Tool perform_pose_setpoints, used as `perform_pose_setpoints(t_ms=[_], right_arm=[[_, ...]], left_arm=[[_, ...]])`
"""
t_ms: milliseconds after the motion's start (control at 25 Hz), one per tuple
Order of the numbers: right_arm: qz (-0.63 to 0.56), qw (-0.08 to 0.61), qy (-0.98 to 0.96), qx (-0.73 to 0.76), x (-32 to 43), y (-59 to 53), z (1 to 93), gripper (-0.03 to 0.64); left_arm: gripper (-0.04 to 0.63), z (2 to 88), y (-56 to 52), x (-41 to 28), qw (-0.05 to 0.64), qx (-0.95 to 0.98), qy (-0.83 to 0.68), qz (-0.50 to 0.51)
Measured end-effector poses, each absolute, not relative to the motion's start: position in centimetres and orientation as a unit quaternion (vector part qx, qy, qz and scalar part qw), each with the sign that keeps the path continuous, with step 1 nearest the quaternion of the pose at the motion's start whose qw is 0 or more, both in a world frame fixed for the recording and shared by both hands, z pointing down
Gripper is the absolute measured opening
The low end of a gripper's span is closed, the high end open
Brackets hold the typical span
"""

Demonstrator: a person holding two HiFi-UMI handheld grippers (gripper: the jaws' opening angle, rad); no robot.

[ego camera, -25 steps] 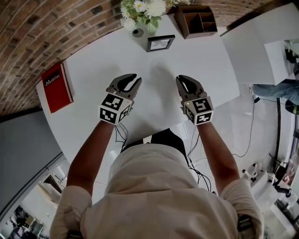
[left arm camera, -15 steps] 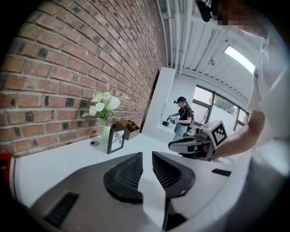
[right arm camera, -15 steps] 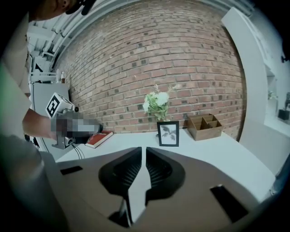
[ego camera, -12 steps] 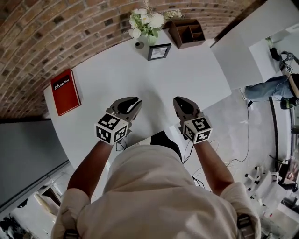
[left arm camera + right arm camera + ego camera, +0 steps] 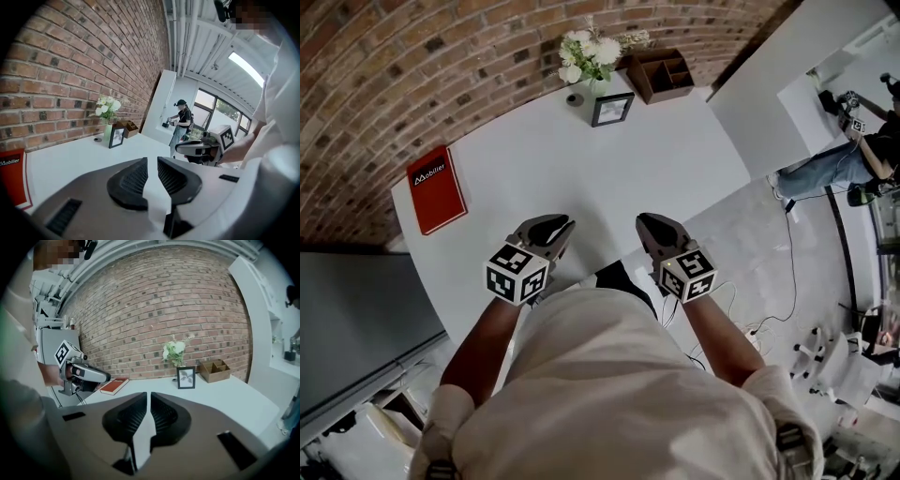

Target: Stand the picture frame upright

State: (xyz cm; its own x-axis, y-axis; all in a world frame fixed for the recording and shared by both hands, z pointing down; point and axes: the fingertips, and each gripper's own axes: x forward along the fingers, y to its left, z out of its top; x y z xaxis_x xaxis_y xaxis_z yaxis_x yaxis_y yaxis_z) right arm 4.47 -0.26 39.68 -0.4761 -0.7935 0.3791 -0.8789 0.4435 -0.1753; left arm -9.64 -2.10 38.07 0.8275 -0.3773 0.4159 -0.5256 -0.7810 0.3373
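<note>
The frame stood upright at the top centre of the head view, on the far part of the white tabletop. It was just beside the vase of flowers and near the wooden organiser. As I judged it, the task was done.

Both tools were low in the frame at the tabletop's near edge, well apart from the frame. The left hand-held gripper had its jaws a narrow gap apart. They had just been closing a little, with nothing between them. The right hand-held gripper had its jaws only a sliver apart, and it too was empty.

The main risk, as I saw it, lay in going back to the frame. It stood so close to the vase that a reaching jaw could clip either one and topple the frame, or push it into the flowers. A knock against the tabletop's near edge might also shake it off its rear prop, which no view showed.

The red book at the left edge carried the white word "Mobilier" on its cover. The frame's print showed a leafy sprig and no writing I could read. The cubes on the tools bore only black-and-white square markers.
</note>
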Motion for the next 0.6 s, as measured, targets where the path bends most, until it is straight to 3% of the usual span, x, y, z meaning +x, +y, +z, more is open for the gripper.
perform_pose_setpoints(t_ms=[600], right_arm=[[0.160, 0.112, -0.845, 0.498, 1.6, 3.3, 37.9, 0.028]], left_arm=[[0.063, 37.0, 0.9, -10.3, 0.222, 0.937, -0.218, 0.158]])
